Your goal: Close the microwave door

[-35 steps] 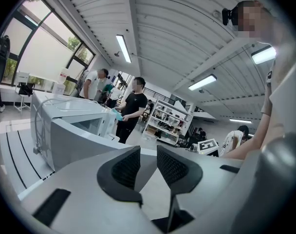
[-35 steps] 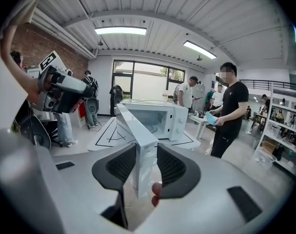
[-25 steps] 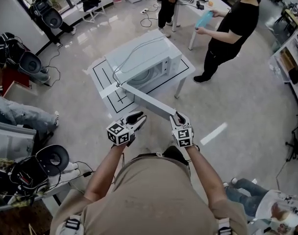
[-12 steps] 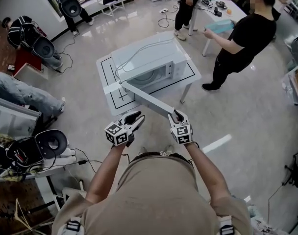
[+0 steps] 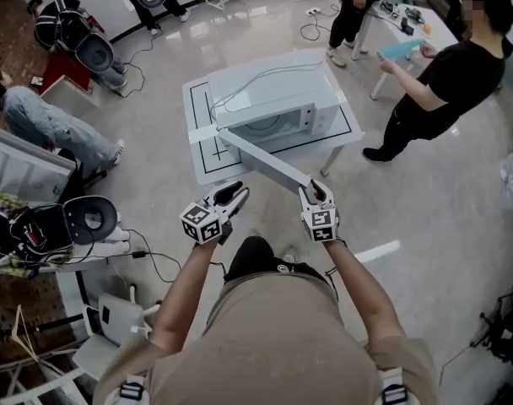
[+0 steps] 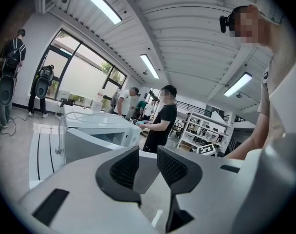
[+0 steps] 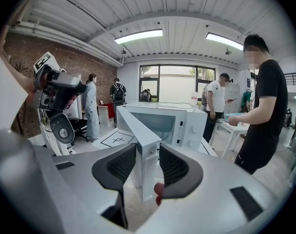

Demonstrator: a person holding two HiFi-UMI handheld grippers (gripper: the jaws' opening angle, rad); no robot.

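Observation:
A white microwave point(image 5: 273, 91) stands on a low white table point(image 5: 202, 154). Its door point(image 5: 269, 163) hangs open and swings out towards me. My right gripper point(image 5: 317, 194) is shut on the door's free edge point(image 7: 147, 155), whose thin side sits between the two pads. Behind that edge the right gripper view shows the oven cavity and control panel point(image 7: 187, 126). My left gripper point(image 5: 231, 199) hovers to the left of the door, apart from it. Its jaws stand slightly apart with nothing between them, and in the left gripper view the microwave point(image 6: 97, 135) lies beyond them.
A person in black point(image 5: 438, 83) stands right of the table holding a light blue object. Another person point(image 5: 45, 121) sits on the floor at the left. Black headsets and cables point(image 5: 79, 226) lie on the floor at my left. A cable runs over the microwave's top.
My right gripper has moved sideways with the door's edge, and the door stands a little closer to the microwave. The head view has shifted. The left gripper has stayed near its place.

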